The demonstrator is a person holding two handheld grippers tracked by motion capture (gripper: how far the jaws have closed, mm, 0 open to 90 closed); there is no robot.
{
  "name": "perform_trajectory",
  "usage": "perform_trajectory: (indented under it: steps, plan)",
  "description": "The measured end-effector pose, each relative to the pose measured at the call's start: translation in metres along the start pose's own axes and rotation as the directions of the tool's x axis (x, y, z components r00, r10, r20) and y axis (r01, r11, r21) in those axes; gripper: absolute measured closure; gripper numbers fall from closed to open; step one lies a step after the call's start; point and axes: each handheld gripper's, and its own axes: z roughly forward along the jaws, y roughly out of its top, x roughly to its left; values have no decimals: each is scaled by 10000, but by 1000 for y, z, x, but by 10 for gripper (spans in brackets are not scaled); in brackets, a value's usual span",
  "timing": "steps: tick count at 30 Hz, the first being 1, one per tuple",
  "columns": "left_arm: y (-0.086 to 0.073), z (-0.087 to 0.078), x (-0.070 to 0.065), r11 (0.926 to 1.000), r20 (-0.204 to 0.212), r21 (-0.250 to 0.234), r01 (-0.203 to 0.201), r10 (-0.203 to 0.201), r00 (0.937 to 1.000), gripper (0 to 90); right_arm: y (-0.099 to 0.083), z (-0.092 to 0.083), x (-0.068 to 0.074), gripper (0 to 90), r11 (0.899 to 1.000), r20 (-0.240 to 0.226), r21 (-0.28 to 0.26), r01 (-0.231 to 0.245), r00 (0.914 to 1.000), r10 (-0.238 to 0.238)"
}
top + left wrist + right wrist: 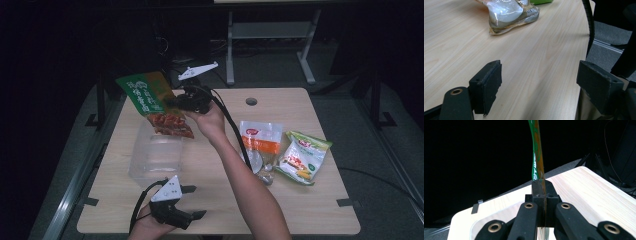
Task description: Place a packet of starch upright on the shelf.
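Note:
My right gripper [176, 104] is shut on the edge of a green and orange snack packet [150, 98], which hangs tilted in the air above a clear plastic box [156, 155]. In the right gripper view the packet [537, 152] stands edge-on, pinched between the two pads. Near the table's front edge my left gripper [194, 202] rests low and open, its fingers [486, 85] wide apart with bare wood between them.
A white and orange packet [260, 137] and a green and white packet [302, 156] lie on the right half of the wooden table [300, 200]. The white and orange packet [511, 13] also lies ahead of the left gripper. A cable hole [251, 101] sits near the far edge.

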Motion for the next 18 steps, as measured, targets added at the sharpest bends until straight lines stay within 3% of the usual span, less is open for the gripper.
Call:
perform_trajectory:
  steps: [9, 18]
  plan:
    - [0, 0, 0, 9998, 59, -114, 188, -188, 9998, 198, -7, 29, -9, 896, 9996, -47, -12, -280, 9996, 280]
    - [0, -2, 3, 9999, 63, -137, 99, -98, 9999, 198, -17, 52, -21, 896, 9974, 38, -170, -697, 9976, 698]
